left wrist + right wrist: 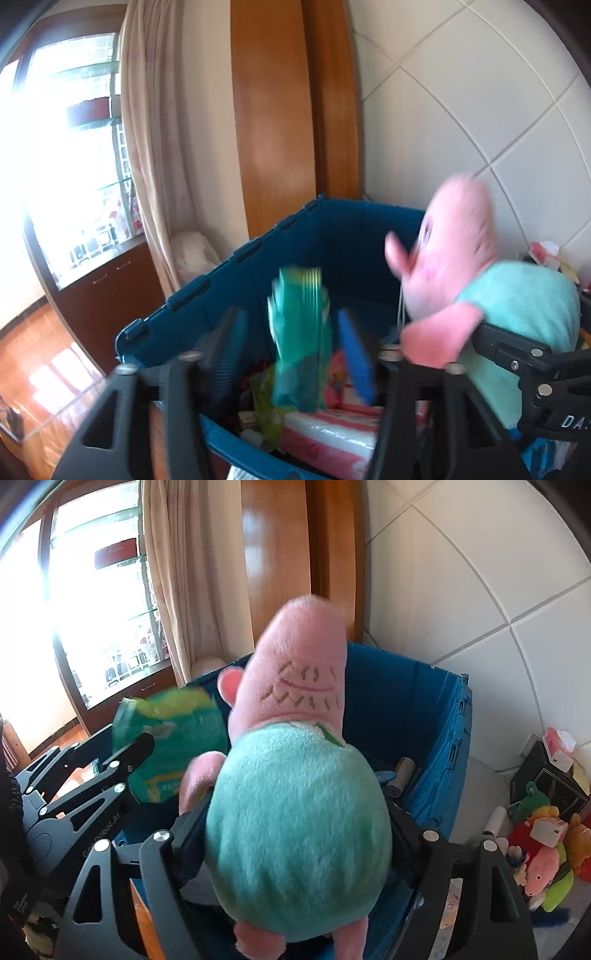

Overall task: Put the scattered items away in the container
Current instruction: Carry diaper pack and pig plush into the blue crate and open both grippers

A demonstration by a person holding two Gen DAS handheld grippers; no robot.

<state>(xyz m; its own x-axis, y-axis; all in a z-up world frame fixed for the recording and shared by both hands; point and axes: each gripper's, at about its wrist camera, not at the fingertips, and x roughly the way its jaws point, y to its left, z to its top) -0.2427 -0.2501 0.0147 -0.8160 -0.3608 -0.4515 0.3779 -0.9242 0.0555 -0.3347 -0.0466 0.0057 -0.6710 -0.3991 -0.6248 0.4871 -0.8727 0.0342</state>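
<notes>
Over the blue bin point(436, 716), the left gripper point(291, 354) stands spread, its green packet point(299, 332) loose between the jaws; the right gripper point(295, 834) flanks a plush pig point(295, 812), grip unclear; the bulky pig may catch the rim and tumble outside.

Both wrist cameras look steeply down, side by side, close over the same blue bin point(369, 236)
</notes>
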